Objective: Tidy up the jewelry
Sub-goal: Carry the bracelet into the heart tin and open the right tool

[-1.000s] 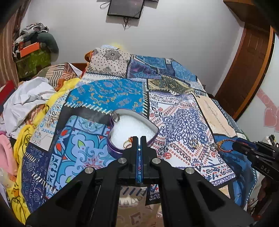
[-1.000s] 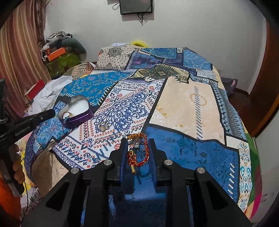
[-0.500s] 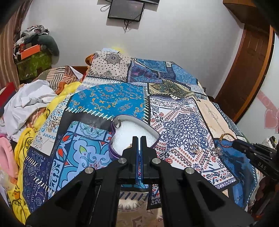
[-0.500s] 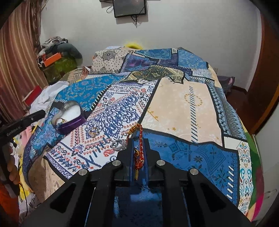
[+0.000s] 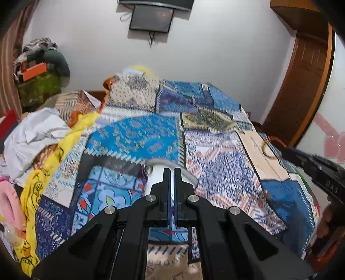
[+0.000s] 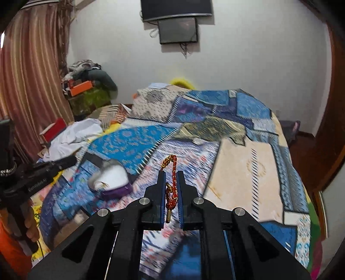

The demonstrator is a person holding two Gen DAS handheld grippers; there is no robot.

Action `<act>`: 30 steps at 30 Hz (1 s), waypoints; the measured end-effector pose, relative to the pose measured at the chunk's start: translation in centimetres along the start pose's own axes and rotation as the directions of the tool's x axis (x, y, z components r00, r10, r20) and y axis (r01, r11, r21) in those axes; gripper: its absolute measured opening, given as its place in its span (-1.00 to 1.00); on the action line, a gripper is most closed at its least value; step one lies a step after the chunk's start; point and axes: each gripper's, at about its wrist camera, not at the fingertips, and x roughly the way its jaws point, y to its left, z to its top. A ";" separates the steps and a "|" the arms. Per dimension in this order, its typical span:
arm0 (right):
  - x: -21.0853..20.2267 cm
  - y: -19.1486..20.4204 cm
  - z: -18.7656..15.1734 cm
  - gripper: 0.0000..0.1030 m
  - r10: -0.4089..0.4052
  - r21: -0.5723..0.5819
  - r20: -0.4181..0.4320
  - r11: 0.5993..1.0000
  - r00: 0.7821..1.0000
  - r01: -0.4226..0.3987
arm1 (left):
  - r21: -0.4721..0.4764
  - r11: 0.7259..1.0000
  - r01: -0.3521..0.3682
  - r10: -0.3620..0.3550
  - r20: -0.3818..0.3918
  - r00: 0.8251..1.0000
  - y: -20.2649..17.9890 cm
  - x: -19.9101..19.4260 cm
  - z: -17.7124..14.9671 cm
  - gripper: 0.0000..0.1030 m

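Note:
My right gripper (image 6: 171,174) is shut on a red and gold beaded bracelet (image 6: 172,185) and holds it above the patchwork bedspread (image 6: 248,163). The bracelet loops up past the fingertips; it also shows in the left wrist view (image 5: 268,148). A heart-shaped purple jewelry box (image 6: 112,178) with white lining and a gold piece inside lies open on the bed to the left. My left gripper (image 5: 171,172) is shut and empty, just above the near side of the box (image 5: 155,170). Small loose jewelry (image 5: 262,195) lies on the bedspread to the right.
A pile of white and yellow clothes (image 5: 41,137) lies along the bed's left side. A pillow (image 5: 133,92) is at the head. A wooden door (image 5: 301,81) is at the right, a wall screen (image 5: 151,19) at the back.
My right gripper closed on the bracelet and lifted it off the bed, moving left toward the box. My left gripper rose slightly and stayed shut over the box.

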 end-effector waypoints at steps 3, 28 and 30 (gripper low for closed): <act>0.6 1.1 0.4 -0.84 0.028 -0.009 0.002 1.000 1.000 -0.028 | 0.003 1.000 0.014 -0.014 -0.065 0.998 0.0 0.9 -1.3 -0.79; 3.1 3.7 0.8 -0.84 0.110 -0.031 -0.053 0.993 0.993 -0.112 | -0.052 0.998 0.034 -0.039 -0.094 0.995 1.3 3.3 -3.6 -1.00; 3.5 4.2 1.0 -0.84 0.122 -0.035 -0.054 0.992 0.991 -0.124 | -0.044 0.999 0.026 -0.029 -0.070 0.997 1.6 2.6 -2.9 -1.00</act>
